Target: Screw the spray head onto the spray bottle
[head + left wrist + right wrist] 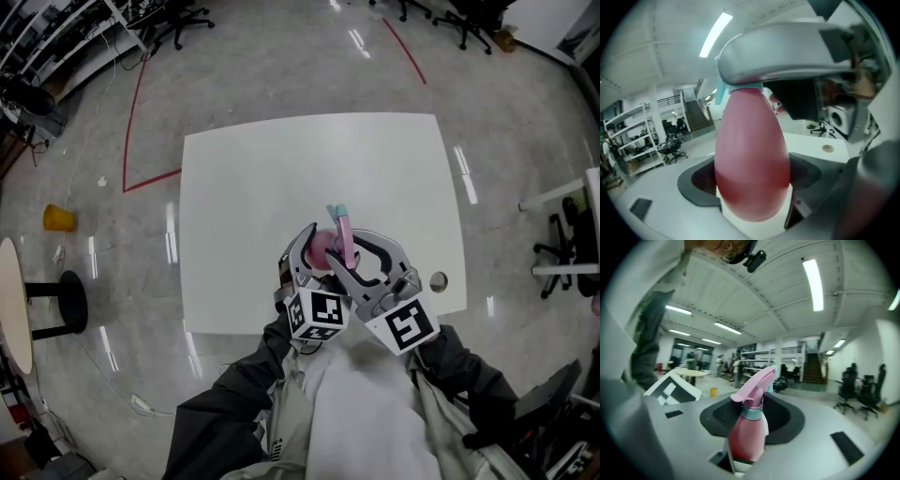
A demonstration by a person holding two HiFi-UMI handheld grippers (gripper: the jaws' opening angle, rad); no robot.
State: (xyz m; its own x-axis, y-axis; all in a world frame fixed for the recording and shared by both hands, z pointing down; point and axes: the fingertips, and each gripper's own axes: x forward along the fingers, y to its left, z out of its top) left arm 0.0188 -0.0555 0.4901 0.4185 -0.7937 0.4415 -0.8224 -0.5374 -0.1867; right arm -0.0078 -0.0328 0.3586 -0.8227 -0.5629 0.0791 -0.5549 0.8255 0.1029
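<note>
Head view shows both tools raised close to the person's chest, above the near edge of the white tabletop [281, 187], with the pink spray bottle [320, 246] held between them and off the surface. The left hand-held gripper [312, 258] has its jaws spread wide and clamped on the fat belly of the bottle. Left gripper view shows the dark pads against either side of it. The right hand-held gripper [354, 255] is drawn in narrower around the top, with one jaw lying across the teal collar [745, 86] just under the pink spray head [754, 383]. In right gripper view the head sits on the neck in line with the bottle. How far the thread has run I cannot tell.

The step looks to be the tightening turn. To do it well, the left grip should be the anchor, firm enough that the smooth, rounded body does not spin. The right should turn about the bottle's own axis and not lever sideways, or the thread may cross. With the nozzle sticking out, short turns with regrips probably suit better than one long twist. Stop once the collar resists.
</note>
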